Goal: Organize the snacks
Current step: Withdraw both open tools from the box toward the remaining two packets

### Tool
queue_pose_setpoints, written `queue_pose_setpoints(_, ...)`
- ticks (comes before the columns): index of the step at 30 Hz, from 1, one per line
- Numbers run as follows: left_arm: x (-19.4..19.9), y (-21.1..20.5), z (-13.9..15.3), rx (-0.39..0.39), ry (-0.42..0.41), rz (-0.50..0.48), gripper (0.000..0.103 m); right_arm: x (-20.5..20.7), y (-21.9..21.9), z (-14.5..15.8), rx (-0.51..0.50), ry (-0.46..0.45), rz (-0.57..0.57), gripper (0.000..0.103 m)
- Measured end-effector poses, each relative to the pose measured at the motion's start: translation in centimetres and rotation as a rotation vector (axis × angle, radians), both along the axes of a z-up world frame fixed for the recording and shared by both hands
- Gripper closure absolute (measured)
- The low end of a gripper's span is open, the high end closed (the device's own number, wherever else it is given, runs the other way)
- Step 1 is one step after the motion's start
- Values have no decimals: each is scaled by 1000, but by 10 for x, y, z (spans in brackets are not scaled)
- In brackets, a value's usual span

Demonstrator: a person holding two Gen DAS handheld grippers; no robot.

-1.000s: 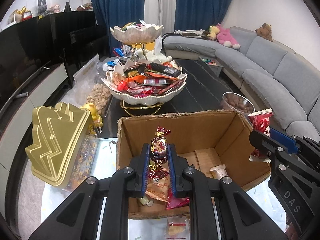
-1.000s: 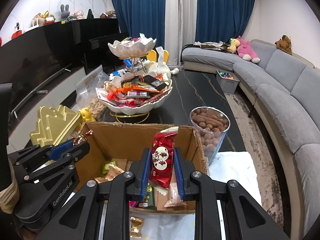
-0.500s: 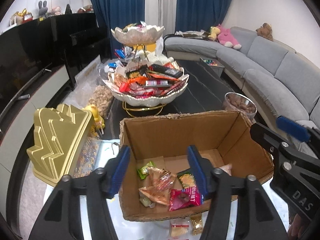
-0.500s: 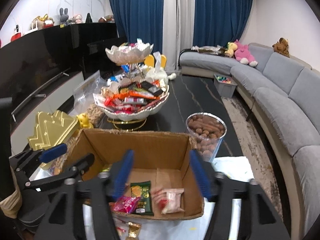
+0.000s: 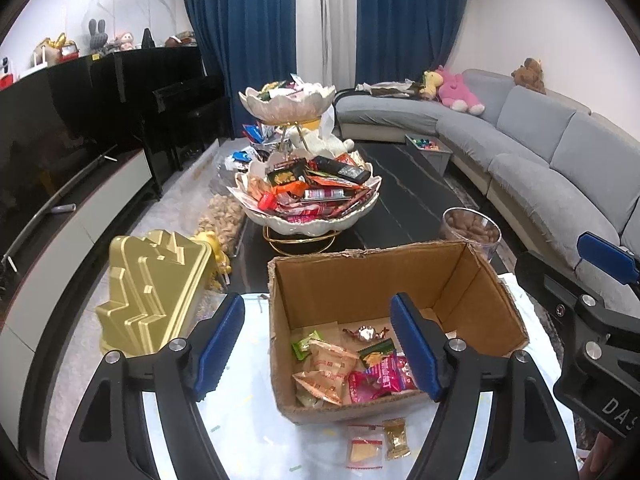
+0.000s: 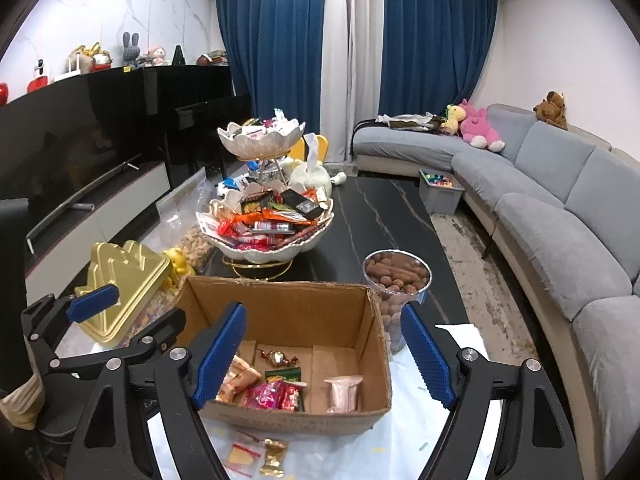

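A: What's the cardboard box [image 5: 384,280] look like rn?

B: Open top, ragged flaps, sitting on a white sheet on the dark table, just in front of the two-tier snack stand [image 5: 306,200]. Inside: a twist-wrapped candy [image 5: 366,333] mid-floor, orange packets on its left side, a pink/red packet [image 6: 274,394], a green-yellow one, plus a pale pink pouch [image 6: 342,388] toward the right wall. Two small packets lie outside, in front of the box on the sheet.

A: Grippers?

B: Both let go, jaws opening, nothing between the pads. Left gripper [image 5: 318,350] hangs over the box's left part, right gripper [image 6: 324,360] over the box w/ one finger past its right wall.

A: Vs a sec ago?

B: Then the left was clamped on that twist candy, the right on a red packet. Both snacks are now down in the box and both grippers sit higher.

A: Other stuff?

B: Gold tin [image 5: 154,292] left of the box, nut jar [image 6: 396,280] behind its right corner.
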State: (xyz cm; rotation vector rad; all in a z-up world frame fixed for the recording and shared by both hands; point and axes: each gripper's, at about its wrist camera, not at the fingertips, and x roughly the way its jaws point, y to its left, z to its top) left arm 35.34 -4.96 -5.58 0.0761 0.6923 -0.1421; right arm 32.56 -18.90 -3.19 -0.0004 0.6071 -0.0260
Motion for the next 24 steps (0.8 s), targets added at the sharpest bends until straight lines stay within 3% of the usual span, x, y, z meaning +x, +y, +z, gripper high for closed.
queue_pose_setpoints(13, -37, 6, 26, -1, -40, 2, 28, -42, 2, 23, -1, -43, -6, 23)
queue_pose_setpoints(24, -65, 6, 23, 6, -54, -4, 28, -72, 3, 24, -10, -70, -11, 23)
